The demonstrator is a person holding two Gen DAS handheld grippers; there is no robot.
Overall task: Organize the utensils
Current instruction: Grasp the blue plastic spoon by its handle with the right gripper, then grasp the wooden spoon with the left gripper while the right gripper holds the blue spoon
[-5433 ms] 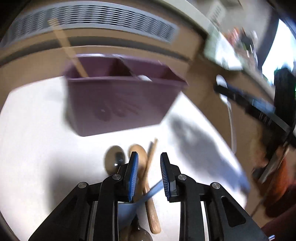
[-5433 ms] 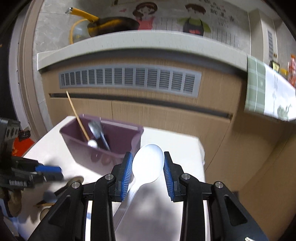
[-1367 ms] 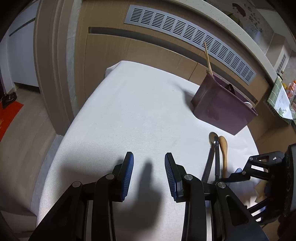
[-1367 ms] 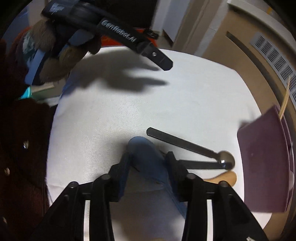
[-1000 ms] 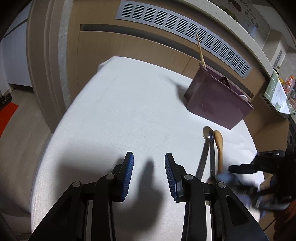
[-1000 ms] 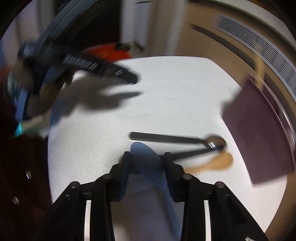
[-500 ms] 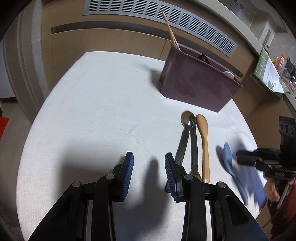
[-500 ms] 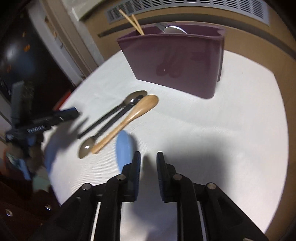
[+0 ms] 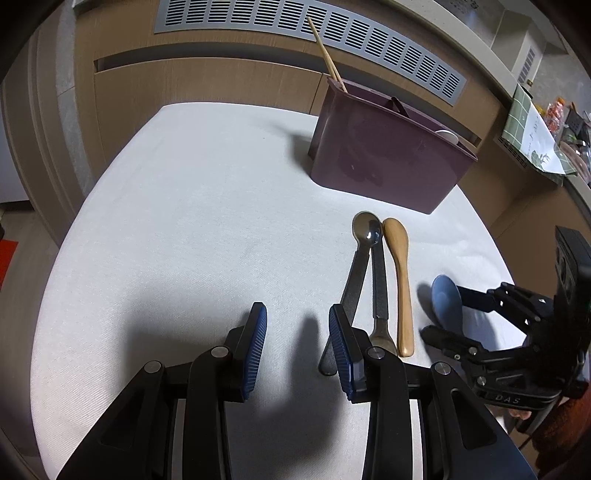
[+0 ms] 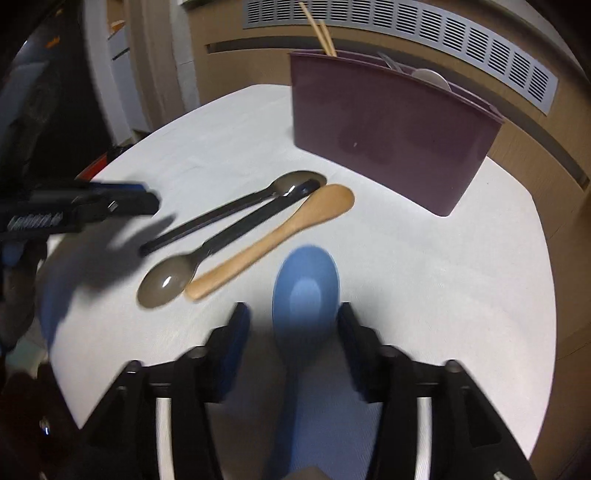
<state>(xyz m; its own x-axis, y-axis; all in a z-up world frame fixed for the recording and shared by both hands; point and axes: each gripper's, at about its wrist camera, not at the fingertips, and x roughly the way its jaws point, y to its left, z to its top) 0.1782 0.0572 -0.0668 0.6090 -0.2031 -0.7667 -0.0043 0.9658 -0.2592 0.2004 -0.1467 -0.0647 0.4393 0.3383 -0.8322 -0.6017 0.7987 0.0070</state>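
Observation:
A blue spoon (image 10: 306, 288) lies bowl-up on the white table (image 9: 184, 221), between the fingers of my right gripper (image 10: 293, 321). Its jaws are opening wide and the pads stand off the spoon. Left of it lie a wooden spoon (image 10: 273, 243) and two black-handled metal spoons (image 10: 229, 218). The left wrist view shows the same row: metal spoons (image 9: 365, 236), wooden spoon (image 9: 400, 266), blue spoon (image 9: 447, 299). My left gripper (image 9: 297, 332) is open over bare cloth, just left of the spoon handles, holding nothing. The purple caddy (image 9: 388, 158) stands behind with chopsticks (image 9: 327, 55) and a white spoon (image 10: 432, 79) in it.
A wooden cabinet front with a grey vent grille (image 9: 295, 33) runs behind the table. The table's rounded edge drops off at left and right. A green-and-white towel (image 9: 532, 144) hangs at the far right. Open cloth stretches left of the caddy.
My right gripper's jaws went from narrow to wide, letting go of the blue spoon, which now rests on the table. The left gripper edged toward the spoons.

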